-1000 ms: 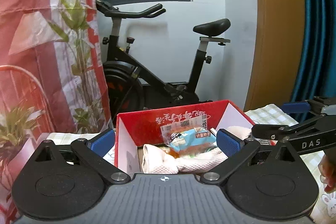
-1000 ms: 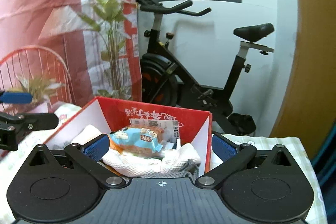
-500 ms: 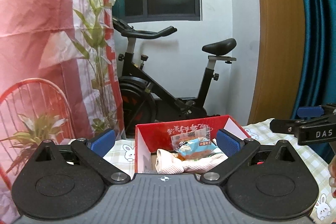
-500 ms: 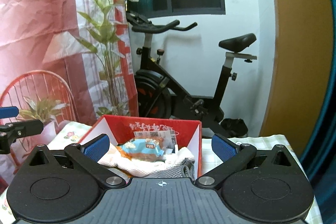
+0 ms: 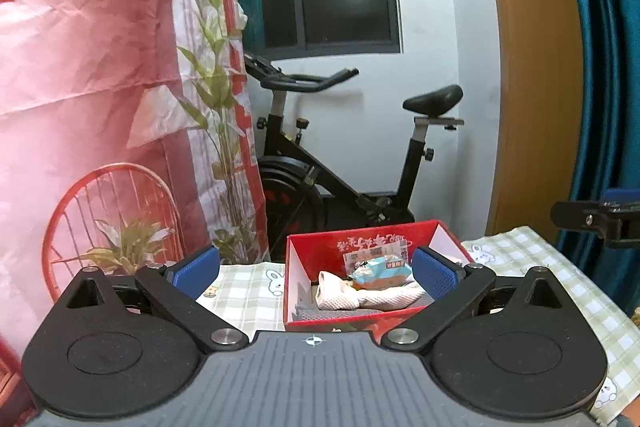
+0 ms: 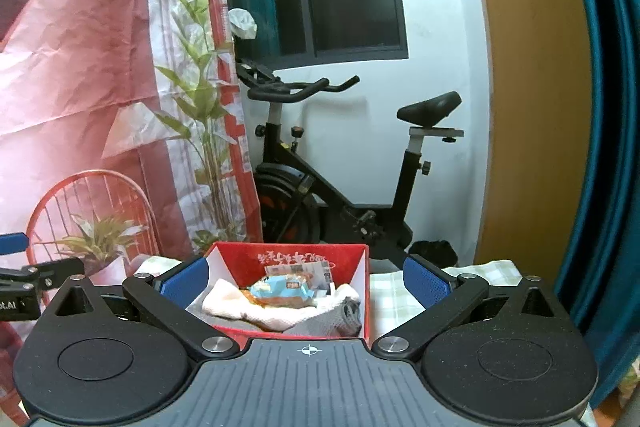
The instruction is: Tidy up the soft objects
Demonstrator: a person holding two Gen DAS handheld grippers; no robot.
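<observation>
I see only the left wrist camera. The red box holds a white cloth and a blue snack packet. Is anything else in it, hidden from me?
Observer: Yes. A grey cloth lies bunched in the near right corner of the red box, against the white cloth.
Operator: And the right tongs? I see only one tip.
Observer: The right tongs are open and hold nothing.
Operator: Is anything behind the table on that side?
Observer: A dark bundle sits low beside the exercise bike.
</observation>
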